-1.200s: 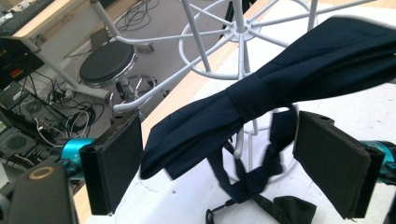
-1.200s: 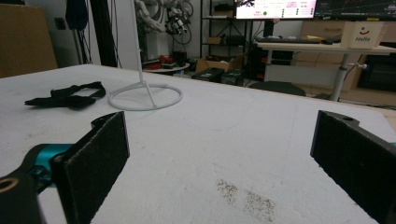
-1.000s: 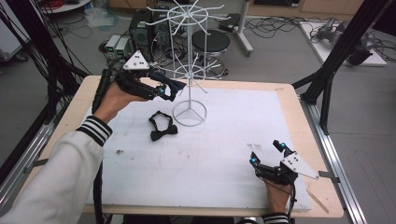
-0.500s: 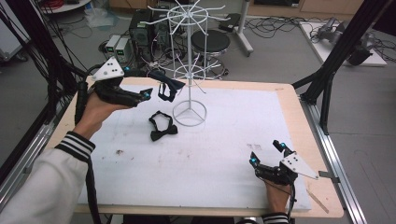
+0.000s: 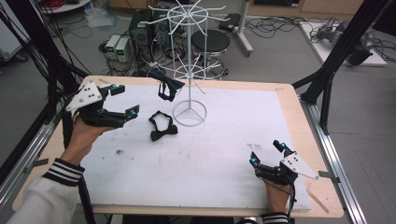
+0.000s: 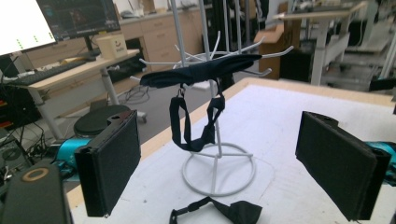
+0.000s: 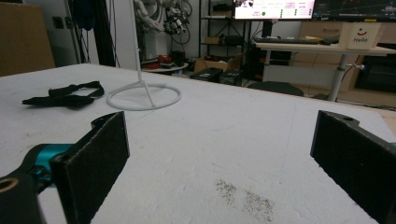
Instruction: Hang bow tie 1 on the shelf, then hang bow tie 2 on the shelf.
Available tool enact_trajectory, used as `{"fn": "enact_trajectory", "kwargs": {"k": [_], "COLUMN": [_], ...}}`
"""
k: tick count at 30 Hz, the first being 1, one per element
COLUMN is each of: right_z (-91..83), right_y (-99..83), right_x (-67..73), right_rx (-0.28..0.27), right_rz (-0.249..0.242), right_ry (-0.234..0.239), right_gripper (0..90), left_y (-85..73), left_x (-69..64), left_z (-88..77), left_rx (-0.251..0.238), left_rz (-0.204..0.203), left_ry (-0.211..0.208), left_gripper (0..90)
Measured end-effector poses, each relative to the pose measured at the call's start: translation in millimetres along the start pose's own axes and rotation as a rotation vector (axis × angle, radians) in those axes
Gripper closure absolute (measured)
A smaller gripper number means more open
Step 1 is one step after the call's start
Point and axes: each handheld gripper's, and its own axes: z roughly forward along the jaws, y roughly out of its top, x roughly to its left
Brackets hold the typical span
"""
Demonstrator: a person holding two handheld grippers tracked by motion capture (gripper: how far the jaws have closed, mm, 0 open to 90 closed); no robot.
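Left of centre in the high view, one black bow tie [image 5: 166, 86] hangs by its strap from an arm of the white wire rack [image 5: 189, 70], so that part of the job looks done. In the left gripper view it sits in the upper middle of the frame, the band draped over the prongs and the loop dangling beside the pole. A second bow tie [image 5: 162, 128] lies flat on the white mat [image 5: 224, 140], just below and left of the rack's ring base; it appears to be what is left to hang.

At the left edge of the high view, the left gripper [image 5: 122, 101] is held above the mat, well apart from the hung tie, its jaws spread wide with nothing between them. It points toward the rack, with the lying tie near its lower jaw. The right gripper [image 5: 266, 152] rests at the lower right of the frame, jaws likewise parted and empty, far from both ties.
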Motion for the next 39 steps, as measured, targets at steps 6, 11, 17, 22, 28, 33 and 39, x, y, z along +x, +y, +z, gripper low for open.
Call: {"fn": "enact_trajectory", "kwargs": {"k": [6,11,17,22,28,33,39], "right_z": [0.0,-0.1,-0.1,-0.1,0.0,0.0,0.0], "right_y": [0.0,0.0,-0.1,-0.1,0.0,0.0,0.0], "right_x": [0.3,0.4,-0.1,-0.2,-0.1,-0.1,0.2], "right_rx": [0.0,0.0,0.0,-0.001,0.0,0.0,0.0], "right_rz": [0.0,0.003,0.003,0.004,0.002,0.003,-0.001], "right_ry": [-0.001,-0.003,0.002,0.004,0.004,0.004,0.001], "right_gripper": [3.7,3.7,3.7,3.7,3.7,3.7,3.7], "left_y": [-22.3,-37.7,-46.7,-43.2,-41.2,-39.0,-38.4], "left_x": [-1.0,-3.0,-2.2,-5.6,-7.3,-7.2,-8.1], "left_z": [-14.1,-21.2,-23.3,-22.6,-20.8,-20.4,-17.1], "left_rx": [-0.035,-0.037,-0.026,-0.022,-0.018,-0.012,0.008], "left_rz": [-0.041,-0.062,-0.07,-0.052,-0.048,-0.046,-0.05], "left_ry": [0.006,0.007,0.017,0.016,0.013,0.009,-0.016], "left_gripper": [14.4,13.9,13.9,13.9,13.9,13.9,13.9]}}
